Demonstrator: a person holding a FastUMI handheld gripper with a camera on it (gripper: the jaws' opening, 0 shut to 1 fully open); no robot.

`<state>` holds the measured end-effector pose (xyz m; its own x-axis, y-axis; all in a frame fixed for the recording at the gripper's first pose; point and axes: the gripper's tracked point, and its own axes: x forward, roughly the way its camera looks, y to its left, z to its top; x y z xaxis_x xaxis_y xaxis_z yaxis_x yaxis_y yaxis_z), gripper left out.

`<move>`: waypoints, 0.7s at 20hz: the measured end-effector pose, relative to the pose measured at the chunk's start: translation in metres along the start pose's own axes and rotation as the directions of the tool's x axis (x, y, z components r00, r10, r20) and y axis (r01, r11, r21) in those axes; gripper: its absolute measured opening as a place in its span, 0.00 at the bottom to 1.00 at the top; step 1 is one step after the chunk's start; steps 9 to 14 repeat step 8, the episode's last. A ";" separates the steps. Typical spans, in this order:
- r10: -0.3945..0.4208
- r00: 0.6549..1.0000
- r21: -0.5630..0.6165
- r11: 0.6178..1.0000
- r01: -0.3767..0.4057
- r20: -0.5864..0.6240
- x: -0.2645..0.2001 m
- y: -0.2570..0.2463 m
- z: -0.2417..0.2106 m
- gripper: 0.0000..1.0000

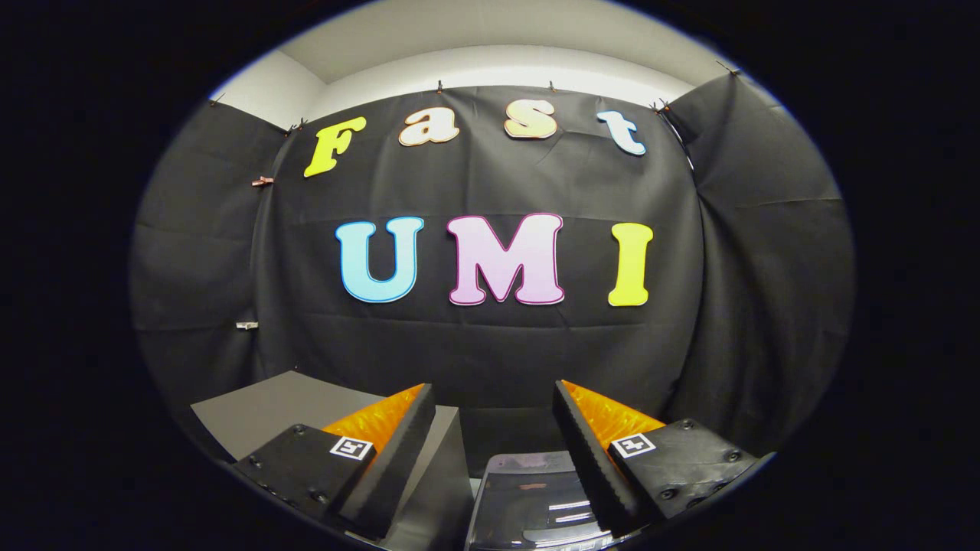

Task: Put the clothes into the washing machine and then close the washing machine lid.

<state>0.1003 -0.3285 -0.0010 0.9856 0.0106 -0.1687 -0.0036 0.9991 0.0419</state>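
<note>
My gripper (494,413) is held high and points at the booth's back wall, fingers wide apart with nothing between them. Below and between the fingers (398,451) I see a dark, glossy, translucent panel (528,497), which looks like the washing machine lid; I cannot tell whether it stands raised or lies flat. Only its upper part shows, partly behind the right finger.
A grey flat surface (268,409) lies low on the left, behind and beneath the left finger. Black cloth walls (490,344) close the booth at the back and on both sides, with a white wall and ceiling above.
</note>
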 end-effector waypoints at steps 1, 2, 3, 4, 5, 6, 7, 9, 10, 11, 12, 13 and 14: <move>0.001 1.000 0.001 1.000 -0.001 0.001 -0.001 0.000 0.001 0.97; 0.002 1.000 0.001 1.000 -0.002 0.003 0.000 -0.001 0.000 0.97; 0.003 1.000 0.000 1.000 -0.003 0.004 0.000 -0.001 0.000 0.97; 0.005 1.000 -0.001 1.000 -0.005 0.004 0.000 -0.001 0.000 0.97; 0.007 1.000 -0.001 1.000 -0.007 0.005 0.000 -0.001 0.000 0.97; 0.008 1.000 0.000 1.000 -0.008 0.005 0.000 -0.001 -0.001 0.97; 0.008 1.000 0.000 1.000 -0.008 0.003 0.000 -0.001 -0.001 0.97; 0.008 1.000 0.000 1.000 -0.008 0.002 0.000 -0.001 -0.002 0.97; 0.008 1.000 0.000 1.000 -0.008 0.002 0.000 -0.001 -0.002 0.97; 0.008 1.000 0.000 1.000 -0.008 0.002 0.000 -0.001 -0.002 0.97; 0.008 1.000 0.000 1.000 -0.008 0.002 0.000 -0.001 -0.002 0.97; 0.008 1.000 0.000 1.000 -0.008 0.002 0.000 -0.001 -0.002 0.97; 0.008 1.000 0.000 1.000 -0.008 0.002 0.000 -0.001 -0.002 0.97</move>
